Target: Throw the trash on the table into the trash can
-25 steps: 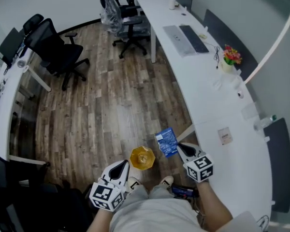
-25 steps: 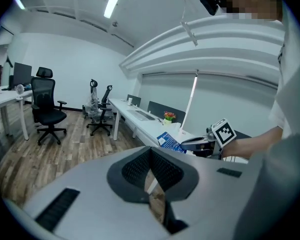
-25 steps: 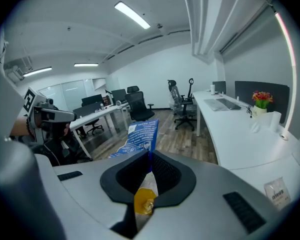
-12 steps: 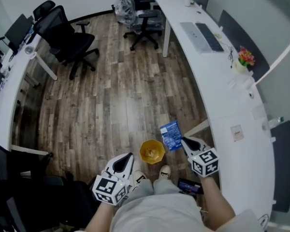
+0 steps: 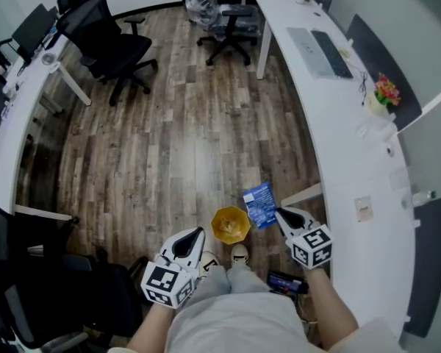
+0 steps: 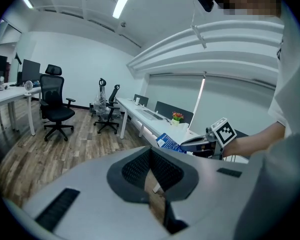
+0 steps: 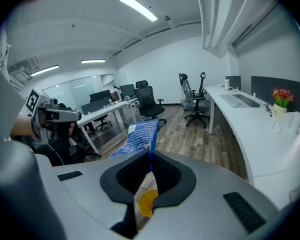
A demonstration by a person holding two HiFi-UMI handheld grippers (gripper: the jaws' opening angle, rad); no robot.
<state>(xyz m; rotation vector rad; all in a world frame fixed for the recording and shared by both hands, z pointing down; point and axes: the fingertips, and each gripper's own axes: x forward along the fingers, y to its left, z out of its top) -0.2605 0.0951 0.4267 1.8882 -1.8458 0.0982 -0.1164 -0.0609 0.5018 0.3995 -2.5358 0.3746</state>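
Note:
A blue snack wrapper [image 5: 259,204] hangs from my right gripper [image 5: 279,214], whose jaws are shut on its lower edge. It hovers just right of a small yellow trash can [image 5: 230,225] that stands on the wood floor in front of my feet. In the right gripper view the wrapper [image 7: 140,135] sticks up from the closed jaws, and the yellow can [image 7: 146,202] shows below them. My left gripper [image 5: 195,236] is left of the can, shut and holding nothing. In the left gripper view the wrapper [image 6: 168,142] and the right gripper [image 6: 202,144] show ahead.
A long curved white desk [image 5: 367,175] runs down the right side, with a keyboard [image 5: 331,54], flowers [image 5: 386,93] and a paper slip [image 5: 364,209]. Black office chairs [image 5: 110,43] stand further off, and another desk [image 5: 15,116] runs along the left. A dark object [image 5: 285,282] lies by my right foot.
The head view has drifted along the desk. The right gripper still holds the wrapper beside the can, and the left gripper has kept its place to the can's left.

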